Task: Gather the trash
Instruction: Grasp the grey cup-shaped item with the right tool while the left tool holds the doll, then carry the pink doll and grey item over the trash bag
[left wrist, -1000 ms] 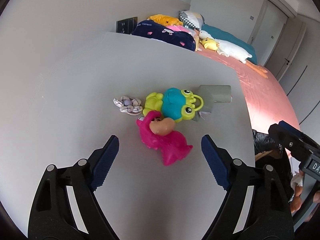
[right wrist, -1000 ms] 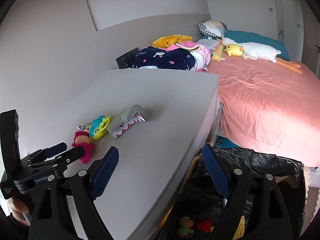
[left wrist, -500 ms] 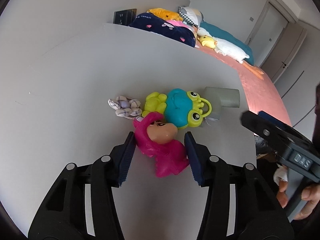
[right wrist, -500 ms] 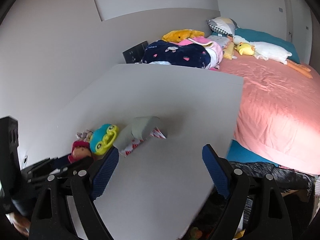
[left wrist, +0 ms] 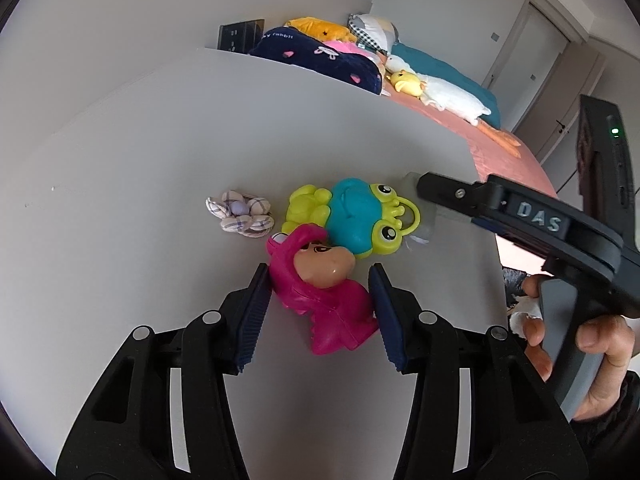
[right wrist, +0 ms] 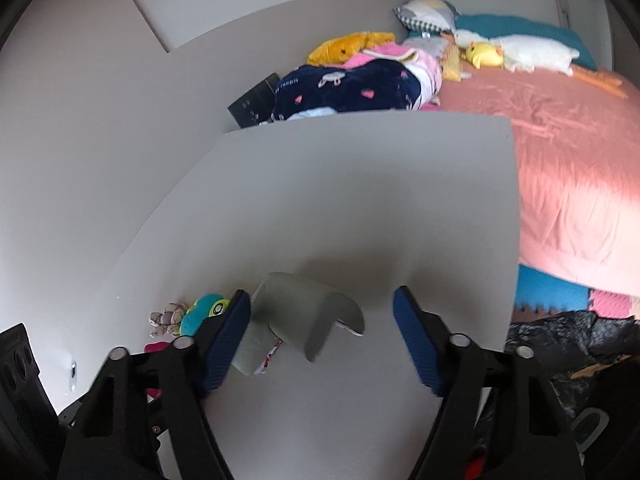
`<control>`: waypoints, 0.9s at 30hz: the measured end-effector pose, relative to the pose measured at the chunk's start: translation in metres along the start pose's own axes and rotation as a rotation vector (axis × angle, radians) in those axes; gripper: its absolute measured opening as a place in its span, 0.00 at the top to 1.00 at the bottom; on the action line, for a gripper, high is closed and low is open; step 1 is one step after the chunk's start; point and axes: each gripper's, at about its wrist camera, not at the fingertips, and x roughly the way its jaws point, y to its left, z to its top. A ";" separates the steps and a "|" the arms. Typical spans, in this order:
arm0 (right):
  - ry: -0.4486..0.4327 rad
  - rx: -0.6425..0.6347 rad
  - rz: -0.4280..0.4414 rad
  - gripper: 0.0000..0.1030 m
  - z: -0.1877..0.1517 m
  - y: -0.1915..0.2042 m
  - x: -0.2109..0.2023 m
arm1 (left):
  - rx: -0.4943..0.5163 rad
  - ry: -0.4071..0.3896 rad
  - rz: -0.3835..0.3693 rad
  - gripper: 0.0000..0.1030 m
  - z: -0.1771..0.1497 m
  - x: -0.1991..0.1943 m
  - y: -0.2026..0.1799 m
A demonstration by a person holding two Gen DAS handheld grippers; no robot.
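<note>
Jaws of the left gripper clamp the pink toy on the table; the right gripper gapes wide over grey foam.

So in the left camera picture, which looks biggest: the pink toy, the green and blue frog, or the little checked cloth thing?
1. Pink toy and frog toy: too alike to rank, and the pink one sits nearer the camera.
2. Checked cloth bundle: clearly smallest.
</note>
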 end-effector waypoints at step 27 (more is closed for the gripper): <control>-0.165 -0.082 -0.004 0.61 -0.022 0.000 -0.103 | 0.029 -0.093 -0.013 0.52 0.011 -0.039 -0.027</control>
